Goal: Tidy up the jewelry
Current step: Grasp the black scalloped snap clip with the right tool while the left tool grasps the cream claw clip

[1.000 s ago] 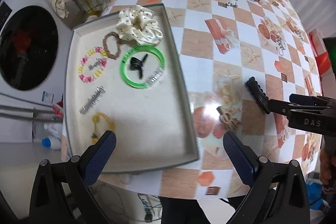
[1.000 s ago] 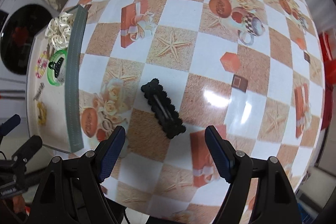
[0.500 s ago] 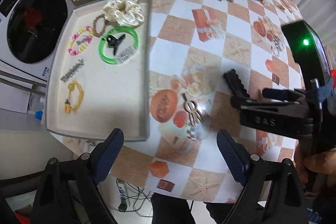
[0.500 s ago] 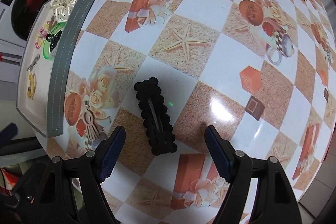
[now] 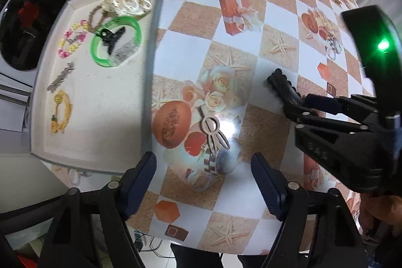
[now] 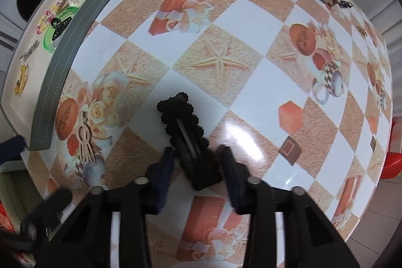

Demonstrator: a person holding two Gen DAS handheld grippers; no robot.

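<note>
- Both my grippers pointed down at the table (image 6: 251, 16). The right gripper (image 6: 196, 162) had just been closing around the black hair clip (image 6: 188, 140), which lay between its pads, but I saw a small gap on each side, so it was not gripped yet.
- The left gripper (image 5: 203, 182) was not holding anything; its jaws, also just closing, stood wide above the beige hair clip (image 5: 213, 129) beside the tray (image 5: 150, 67).
- I judged the black clip could slide or turn on the glossy cloth if one pad touched first.
- The two grippers were near each other and could collide.
</note>
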